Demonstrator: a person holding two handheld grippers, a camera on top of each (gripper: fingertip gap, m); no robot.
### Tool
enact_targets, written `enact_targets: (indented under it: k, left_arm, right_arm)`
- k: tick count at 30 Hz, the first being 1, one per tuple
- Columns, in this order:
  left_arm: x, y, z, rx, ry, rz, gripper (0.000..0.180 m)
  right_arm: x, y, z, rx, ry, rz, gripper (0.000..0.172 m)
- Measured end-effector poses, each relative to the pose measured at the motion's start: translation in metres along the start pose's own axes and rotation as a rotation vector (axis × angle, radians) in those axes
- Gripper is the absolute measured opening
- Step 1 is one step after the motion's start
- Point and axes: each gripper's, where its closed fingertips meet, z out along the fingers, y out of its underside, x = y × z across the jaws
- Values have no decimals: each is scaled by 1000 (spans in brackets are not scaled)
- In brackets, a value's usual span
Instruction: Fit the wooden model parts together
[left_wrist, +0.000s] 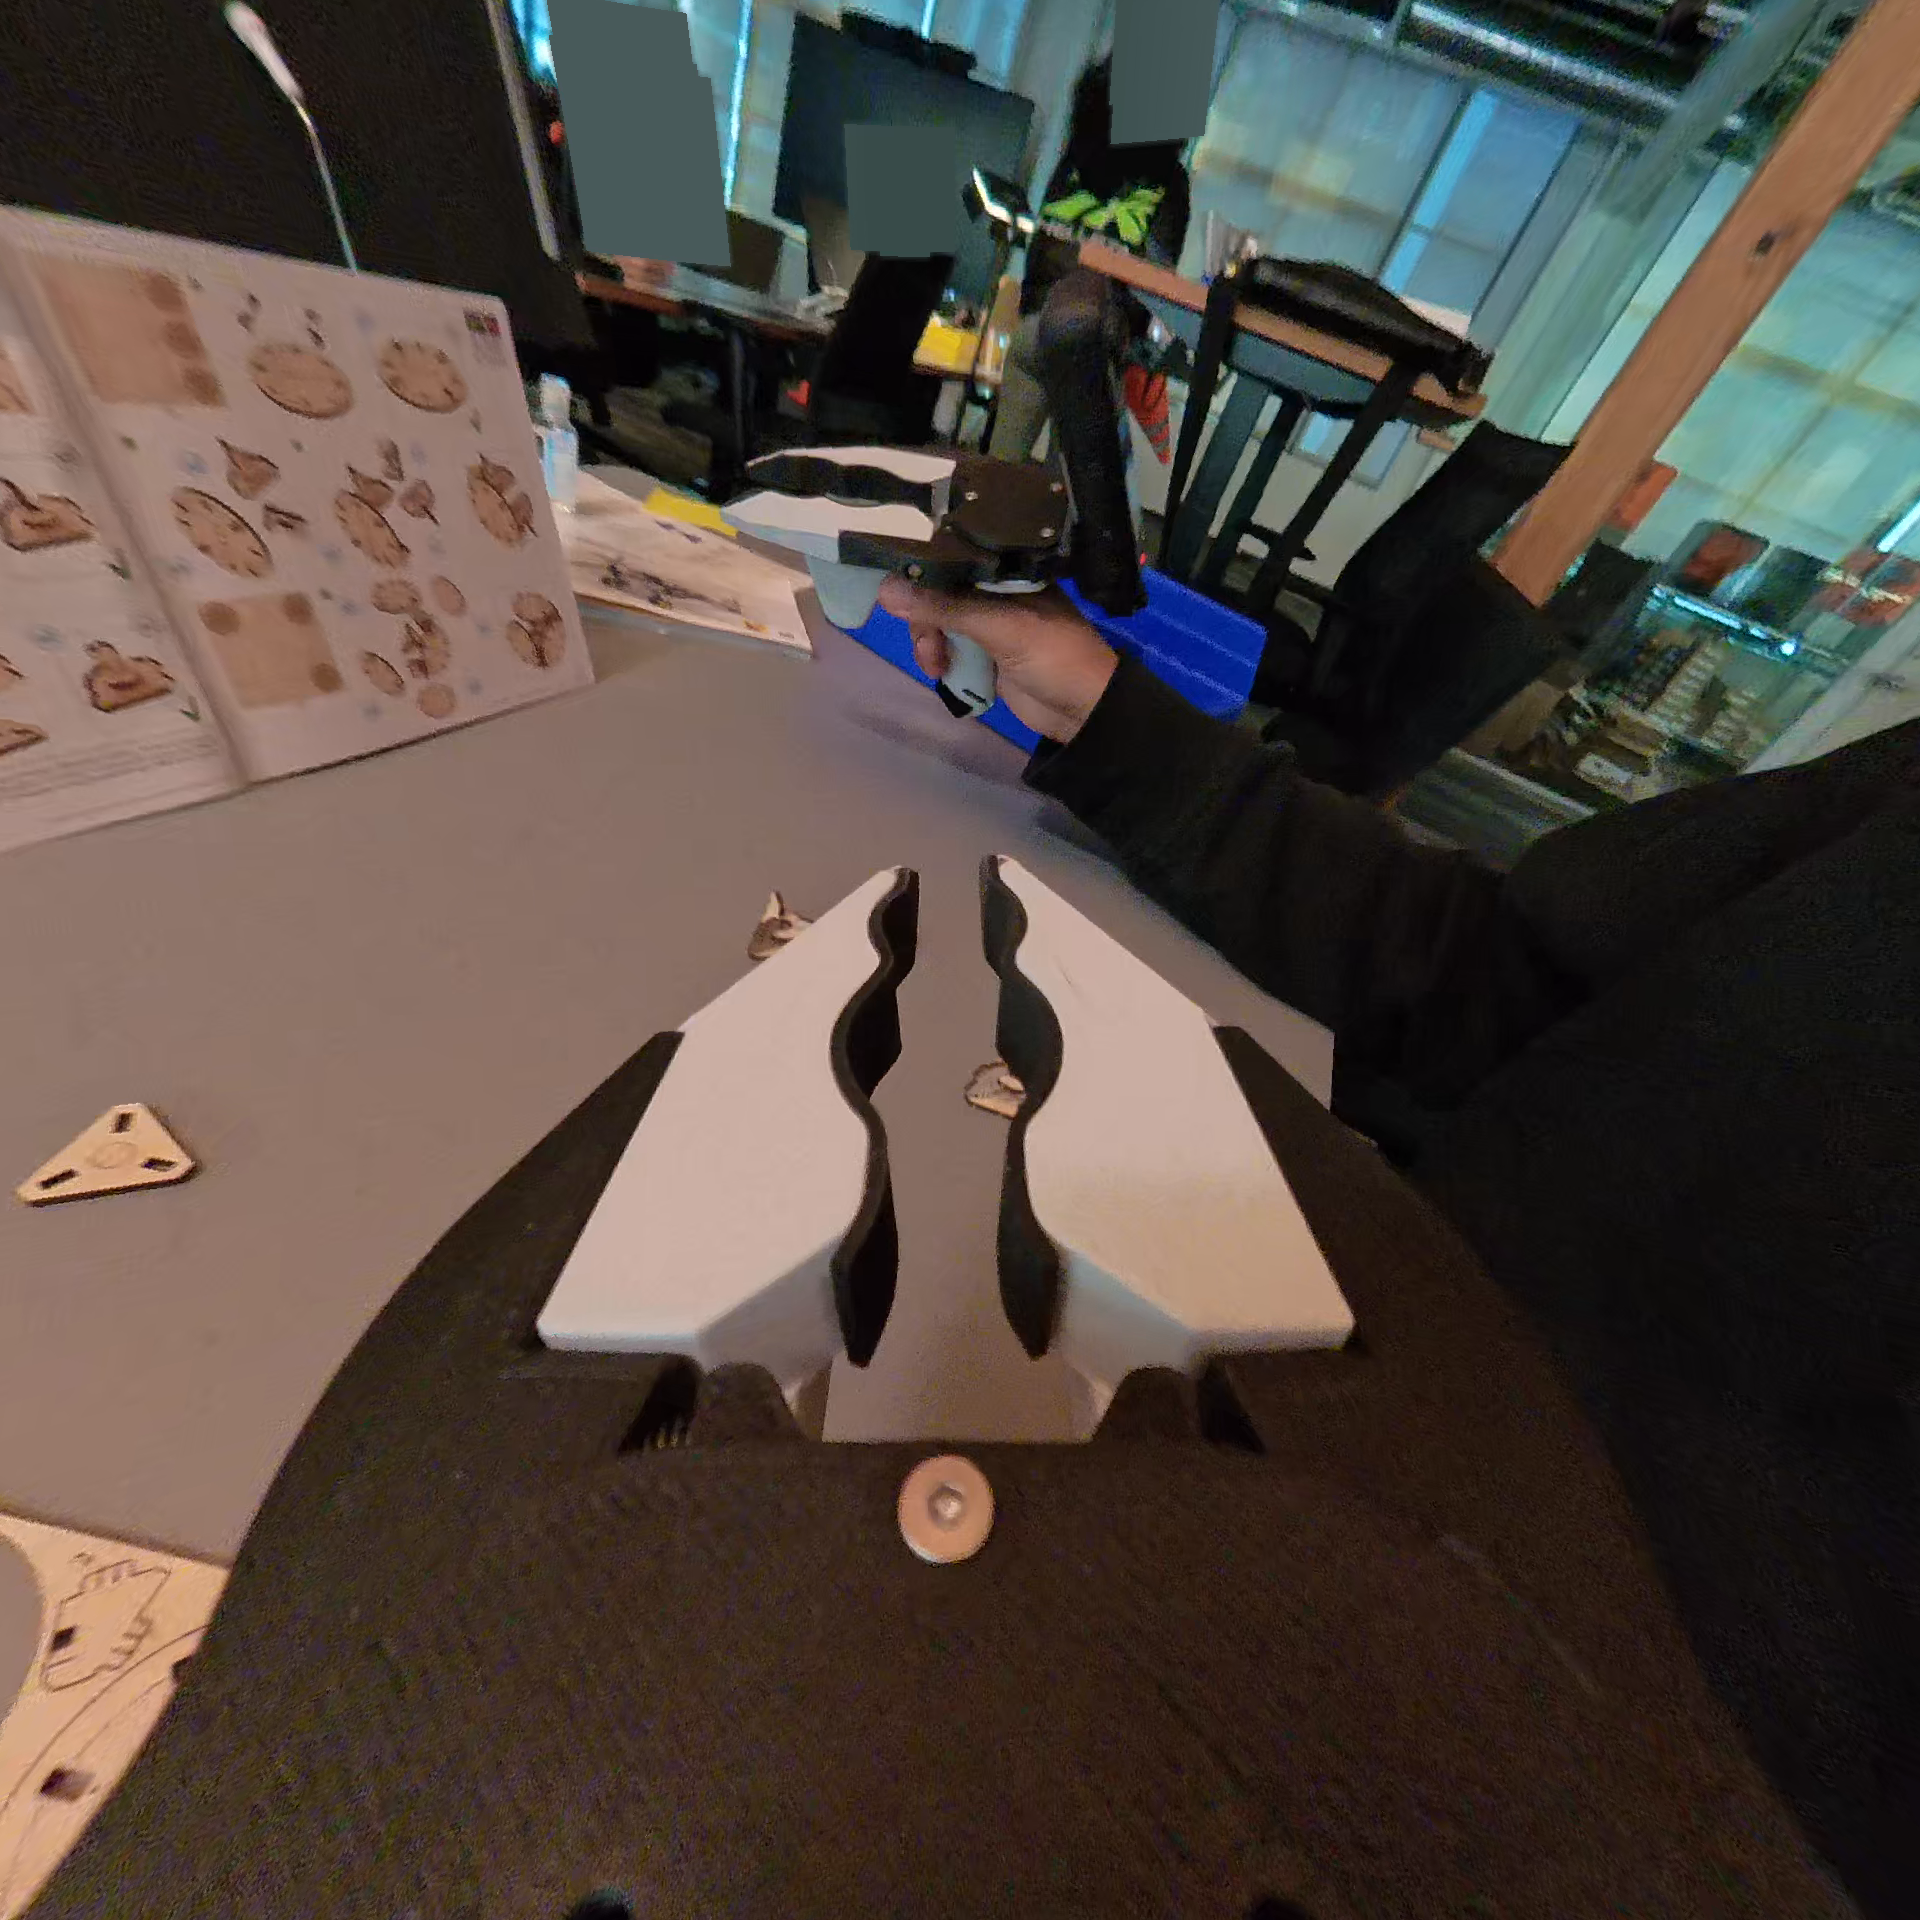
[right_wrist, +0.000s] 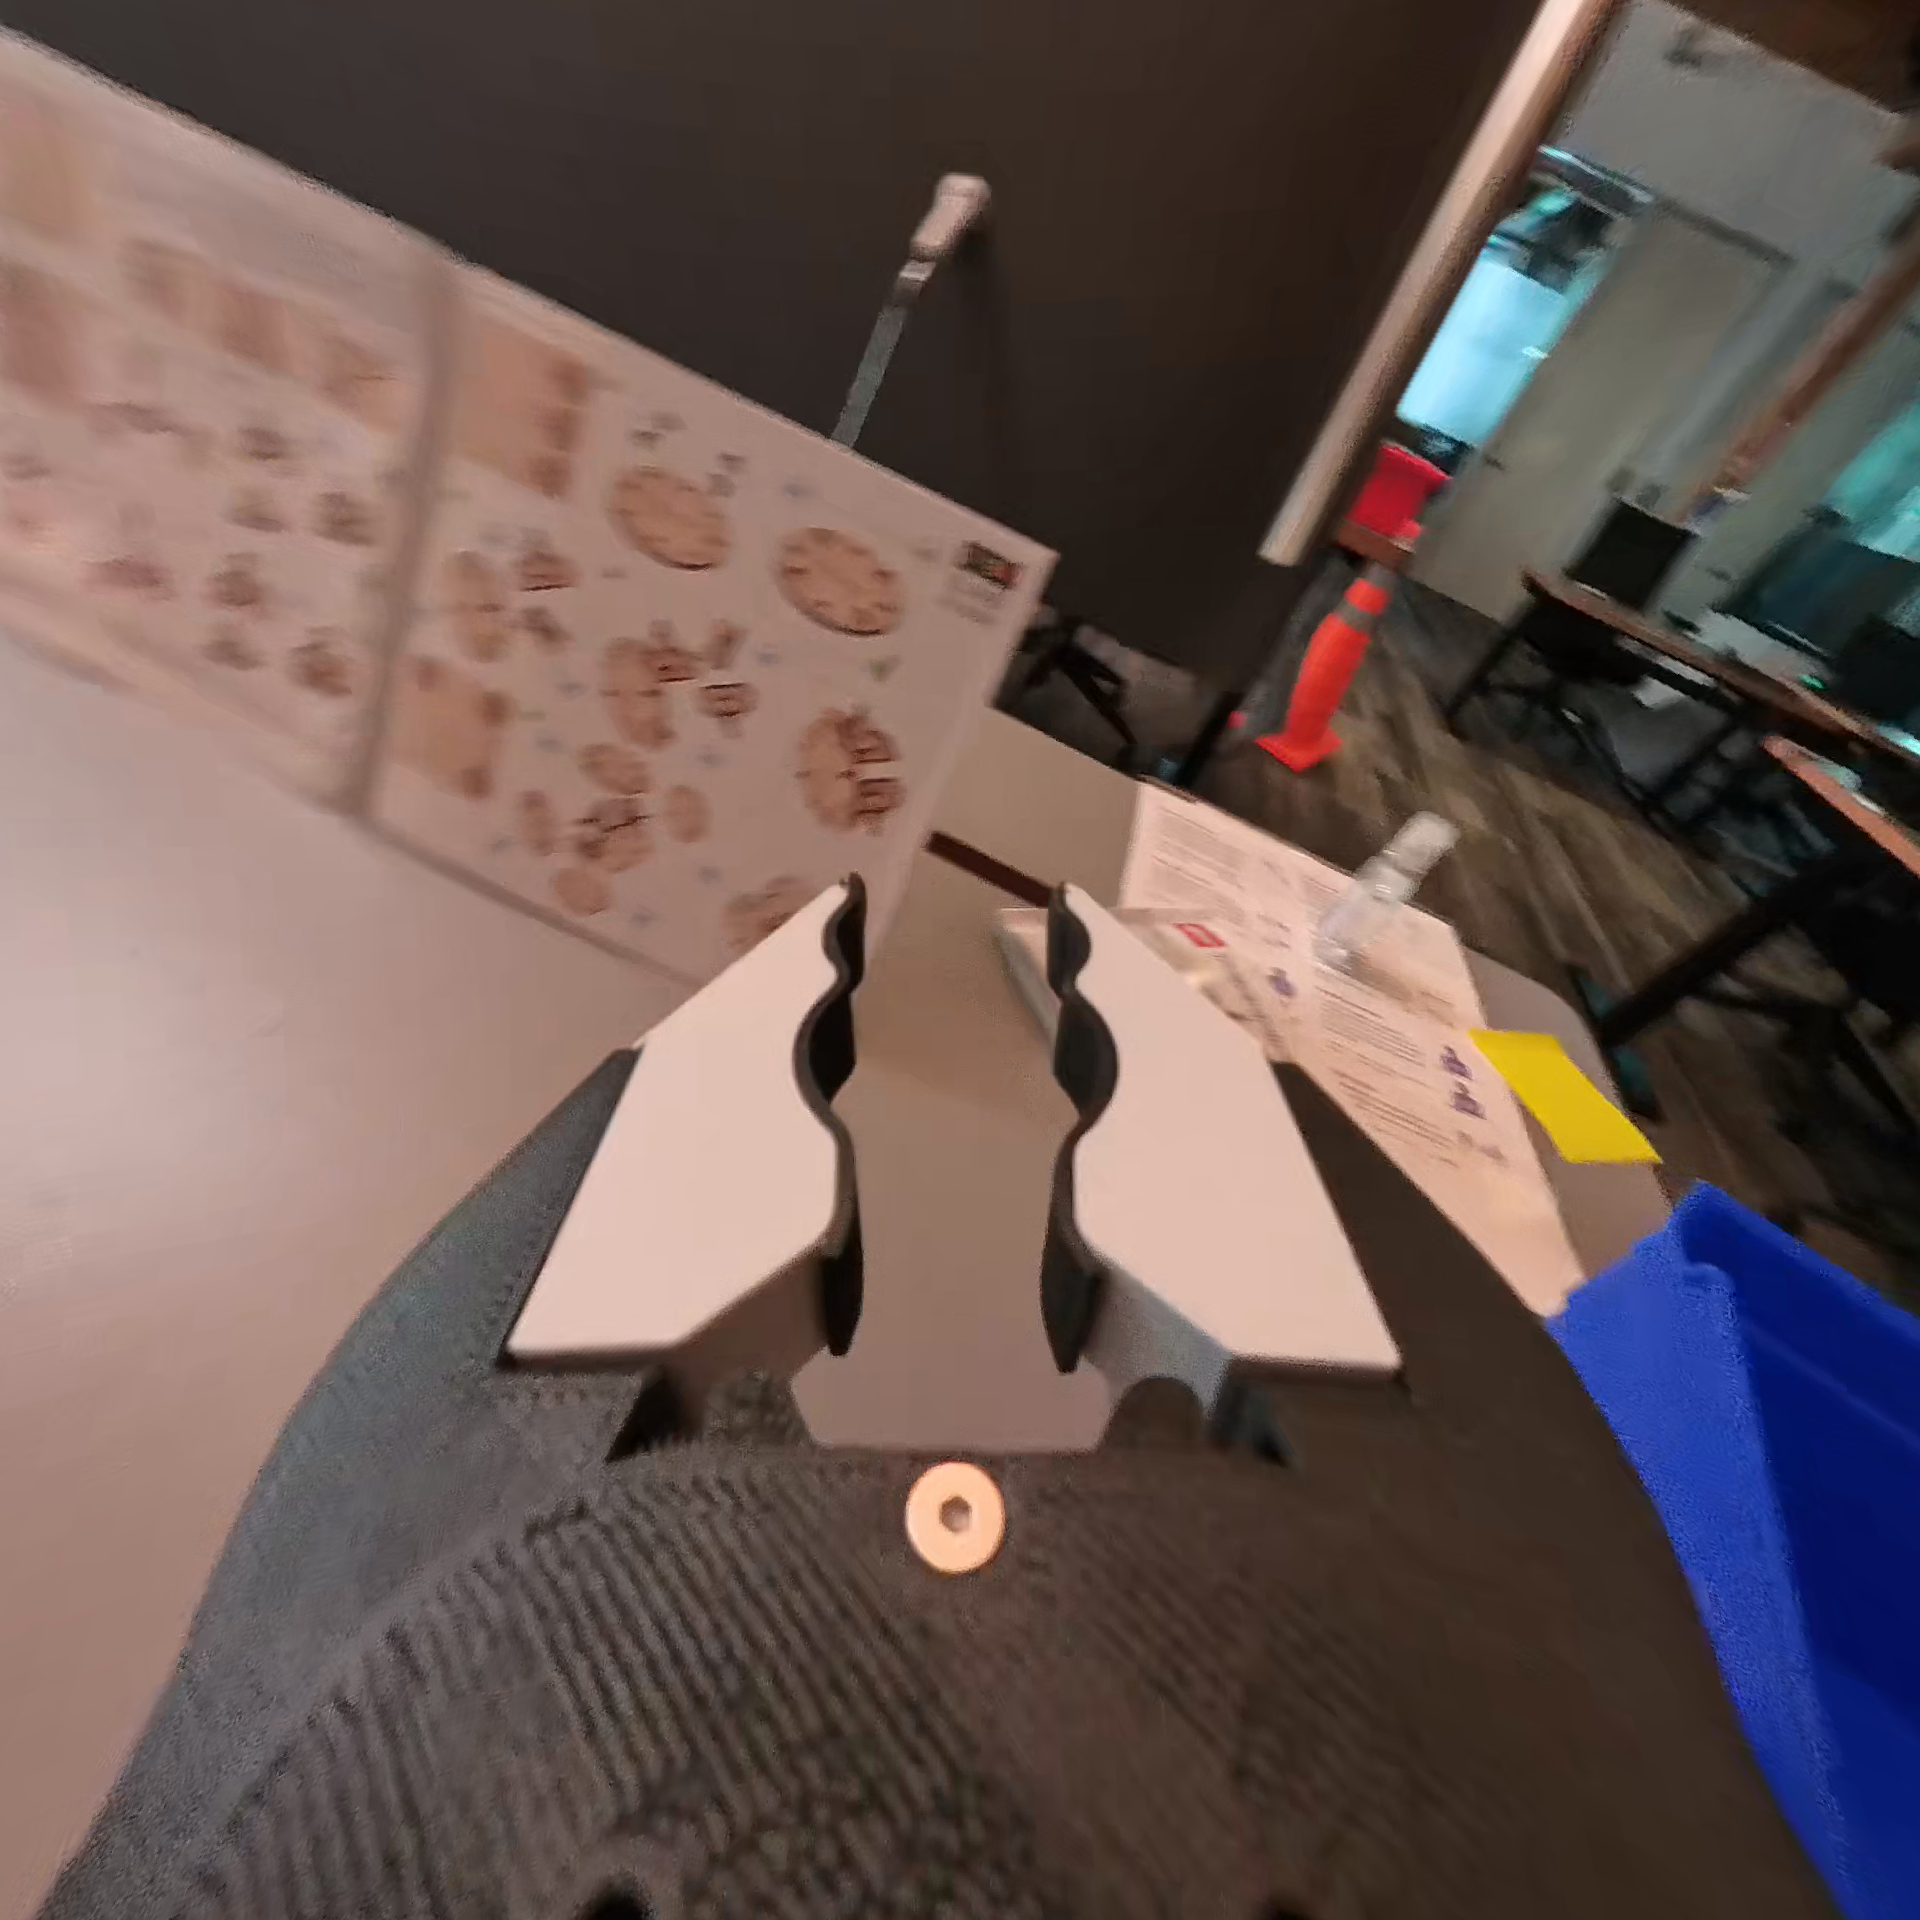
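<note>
The left hand-held gripper (left_wrist: 948, 873) hovers low over the grey table (left_wrist: 436, 935) with its two fingers a narrow way apart and nothing between the pads; the table surface shows through the slot. A small wooden cut-out piece (left_wrist: 995, 1089) lies on the table under that slot, partly hidden by the right-hand finger (left_wrist: 1143, 1143), and a second small wooden piece (left_wrist: 774, 925) lies just beside the left-hand fingertip, on its outer side; neither is touched. A triangular wooden plate (left_wrist: 109, 1155) with three slots lies well to the left of this gripper; a pale sheet with cut outlines (left_wrist: 94, 1642) shows at the lower left corner.

The right hand-held gripper (right_wrist: 954, 904) is held up off the table beyond the left one, gripped by a hand (left_wrist: 1023, 655) in a dark sleeve; its fingers stand wider apart, with only the table seen between them. Past its fingertips stands an open instruction booklet (right_wrist: 644, 644) printed with clock-like wooden parts, propped upright; to the right of the fingertips lie printed leaflets (right_wrist: 1382, 1018), a small clear bottle (right_wrist: 1371, 894) lying on them, and a yellow card (right_wrist: 1558, 1101). A blue bin (right_wrist: 1787, 1455) sits close by the gripper's right flank. An orange cone (right_wrist: 1325, 665) stands on the floor beyond the table.
</note>
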Motion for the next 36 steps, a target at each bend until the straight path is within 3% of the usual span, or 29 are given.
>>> enact_targets:
  k: [8,10,13,19,24,27,32,36]
  left_arm:
    - [8,44,31,-157,54,-49,17]
    - [9,55,37,-195,66,-68,21]
    - [2,83,46,-322,7,-43,41]
    - [10,119,61,-484,-2,67,50]
    - [19,122,69,-503,21,104,51]
    - [22,120,74,-495,38,137,51]
    - [18,121,80,-513,31,178,51]
    - [19,126,82,-557,84,124,51]
  right_arm:
    - [-110,-4,-49,80,-340,-46,31]
    - [-130,-7,-61,92,-408,-7,32]
    - [-157,-12,-83,105,-549,155,35]
    - [-174,-4,-118,105,-665,306,42]
    - [-178,-6,-149,115,-715,414,46]
    - [-190,1,-167,59,-810,404,53]
    - [-215,55,-175,-242,-865,117,51]
    - [-234,73,-182,-354,-967,24,56]
